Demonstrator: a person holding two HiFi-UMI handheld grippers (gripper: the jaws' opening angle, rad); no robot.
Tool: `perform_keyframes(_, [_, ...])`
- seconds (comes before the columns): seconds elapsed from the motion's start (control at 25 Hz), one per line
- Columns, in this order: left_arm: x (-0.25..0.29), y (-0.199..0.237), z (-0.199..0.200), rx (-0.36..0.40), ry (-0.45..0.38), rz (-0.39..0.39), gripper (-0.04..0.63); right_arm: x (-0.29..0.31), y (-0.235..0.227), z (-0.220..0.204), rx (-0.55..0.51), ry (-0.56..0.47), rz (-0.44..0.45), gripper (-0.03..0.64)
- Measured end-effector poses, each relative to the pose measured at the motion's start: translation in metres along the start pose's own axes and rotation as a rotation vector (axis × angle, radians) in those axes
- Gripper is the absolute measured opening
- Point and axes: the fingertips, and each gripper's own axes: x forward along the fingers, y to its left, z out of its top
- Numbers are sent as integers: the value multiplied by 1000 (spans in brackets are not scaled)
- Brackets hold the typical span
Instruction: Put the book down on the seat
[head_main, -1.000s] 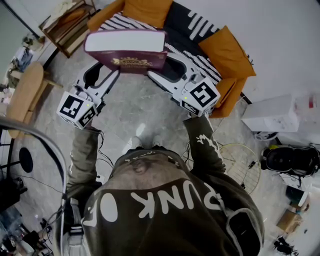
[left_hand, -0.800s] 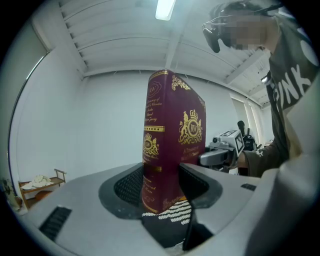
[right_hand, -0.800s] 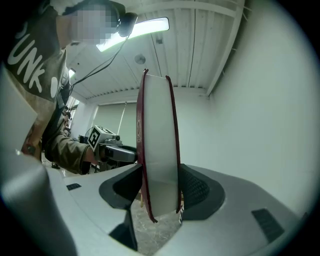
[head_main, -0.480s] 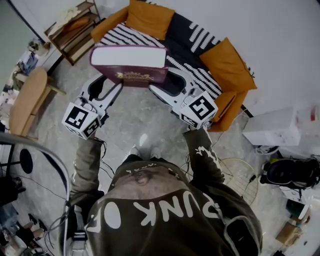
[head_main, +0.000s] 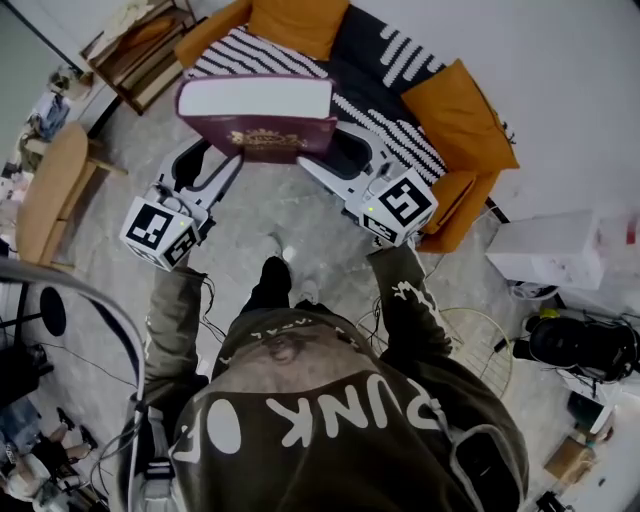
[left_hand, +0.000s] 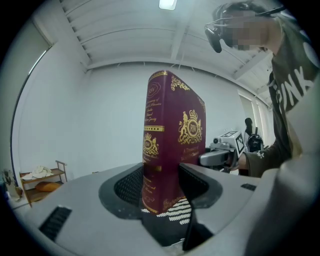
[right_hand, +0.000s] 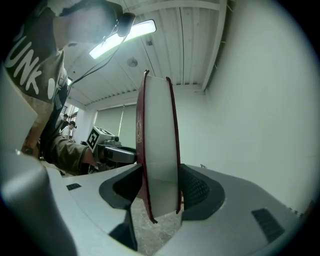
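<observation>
A thick maroon book (head_main: 256, 114) with gold print is held up in the air, white page edges up, in front of the sofa seat (head_main: 385, 120), which is covered by a black-and-white striped blanket. My left gripper (head_main: 228, 160) is shut on the book's left end, and my right gripper (head_main: 318, 160) is shut on its right end. In the left gripper view the book (left_hand: 170, 145) stands upright between the jaws of the left gripper (left_hand: 161, 187). In the right gripper view the page edges of the book (right_hand: 157, 145) face me, clamped in the right gripper (right_hand: 159, 192).
Orange cushions (head_main: 455, 105) line the sofa's back and arm. A wooden shelf (head_main: 135, 45) and a round wooden table (head_main: 45, 190) stand at the left. A white box (head_main: 545, 250), a black bag (head_main: 585, 340) and a wire ring (head_main: 478, 330) lie on the floor at the right.
The person has put a leg forward towards the sofa. Both grippers still hold the book, which has stayed at about the same height and place in view.
</observation>
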Motion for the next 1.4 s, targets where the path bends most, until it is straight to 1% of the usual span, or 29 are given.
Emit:
perform_keyframes(0.2, [27, 43, -19, -33, 8, -14, 210, 34, -34, -21, 20, 27, -12, 239])
perform_keyframes(0.52, [70, 146, -45, -64, 5, -52, 210, 119, -101, -46, 52, 68, -34, 239])
perform_keyframes(0.68, [90, 191, -56, -75, 19, -79, 210, 155, -130, -56, 67, 90, -50, 239])
perform_keyframes(0.84, [114, 228, -65, -92, 26, -82, 210, 185, -163, -65, 81, 96, -56, 239])
perform_keyframes(1.0, [144, 255, -80, -104, 44, -83, 210, 202, -198, -83, 102, 100, -53, 239])
perform_keyframes(1.16, [180, 292, -99, -113, 61, -78, 210, 229, -241, -107, 126, 105, -41, 239])
perform_keyframes(1.4, [253, 366, -143, -156, 95, -51, 210, 281, -329, -158, 177, 131, -13, 239])
